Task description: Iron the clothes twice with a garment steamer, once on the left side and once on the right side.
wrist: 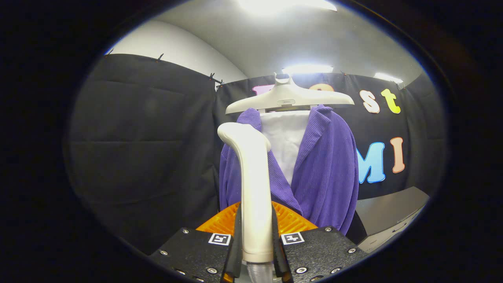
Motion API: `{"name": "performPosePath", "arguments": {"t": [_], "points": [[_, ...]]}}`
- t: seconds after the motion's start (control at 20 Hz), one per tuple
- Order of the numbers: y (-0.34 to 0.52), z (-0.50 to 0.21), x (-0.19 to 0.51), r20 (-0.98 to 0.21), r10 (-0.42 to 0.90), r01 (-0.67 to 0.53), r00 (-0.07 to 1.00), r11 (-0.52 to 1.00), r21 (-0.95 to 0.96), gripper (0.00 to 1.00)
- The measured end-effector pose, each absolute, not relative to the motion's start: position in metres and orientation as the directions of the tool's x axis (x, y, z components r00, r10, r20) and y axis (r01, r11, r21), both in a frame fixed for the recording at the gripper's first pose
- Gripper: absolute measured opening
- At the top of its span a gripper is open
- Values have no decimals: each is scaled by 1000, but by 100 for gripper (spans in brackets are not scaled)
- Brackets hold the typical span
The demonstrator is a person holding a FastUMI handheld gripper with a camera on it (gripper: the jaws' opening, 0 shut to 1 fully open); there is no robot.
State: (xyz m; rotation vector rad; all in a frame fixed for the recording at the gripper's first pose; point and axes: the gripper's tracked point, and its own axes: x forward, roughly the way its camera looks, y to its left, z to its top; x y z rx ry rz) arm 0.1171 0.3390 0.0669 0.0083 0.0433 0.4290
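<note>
My gripper [255, 236] is shut on the cream handle of the garment steamer [253, 181], which rises upright between the fingers, its head bent forward at the top. Just beyond it hangs a purple ribbed jacket [326, 173] over a white inner board [285, 137], on a cream hanger [289, 98]. The steamer head sits in front of the jacket's left lapel, near the collar. Whether it touches the cloth I cannot tell. The steamer's handle hides part of the jacket's left side.
Black cloth walls [141, 149] enclose the booth behind and to the left of the garment. A grey table surface [389, 212] lies low to the right of the jacket. Bright ceiling lights [306, 68] shine above.
</note>
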Motion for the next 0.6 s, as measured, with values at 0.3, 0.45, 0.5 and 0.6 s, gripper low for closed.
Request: {"name": "performPosePath", "arguments": {"t": [0.3, 0.45, 0.5, 0.6], "points": [[351, 31, 126, -96, 393, -395, 915, 918, -11, 32], [351, 6, 117, -134, 392, -398, 910, 917, -23, 32], [349, 1, 115, -144, 391, -399, 909, 917, -28, 32], [346, -9, 113, -157, 393, -401, 906, 916, -23, 32]]}}
